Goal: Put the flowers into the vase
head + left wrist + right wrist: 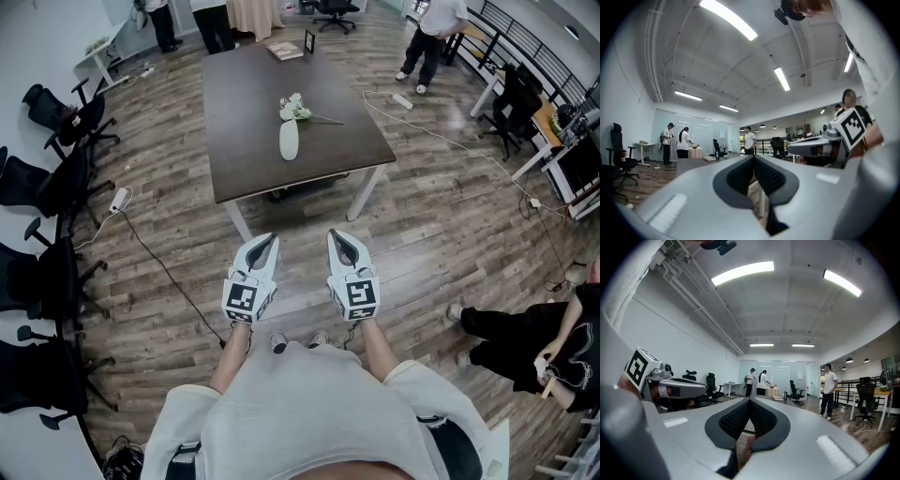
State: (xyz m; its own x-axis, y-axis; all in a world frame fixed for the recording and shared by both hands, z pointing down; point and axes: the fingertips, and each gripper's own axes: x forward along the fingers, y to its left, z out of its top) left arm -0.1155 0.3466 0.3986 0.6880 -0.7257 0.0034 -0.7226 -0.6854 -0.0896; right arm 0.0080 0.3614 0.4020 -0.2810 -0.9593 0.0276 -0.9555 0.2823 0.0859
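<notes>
The task looks unstarted. The left gripper [270, 241] and right gripper [335, 236], jaws pressed together and empty, are well short of the tabletop [244, 159]. There the flowers [295, 108] lie just beside the vase [289, 139], near its middle. Next is probably to approach and open over the stem.

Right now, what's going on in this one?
Nothing is in hand yet. A person stands back from the dark table, holding the left hand-held gripper and the right hand-held gripper out level in front of them, both shut and empty. On the table, the flowers lie just beyond the white vase, and neither gripper is near them.
</notes>
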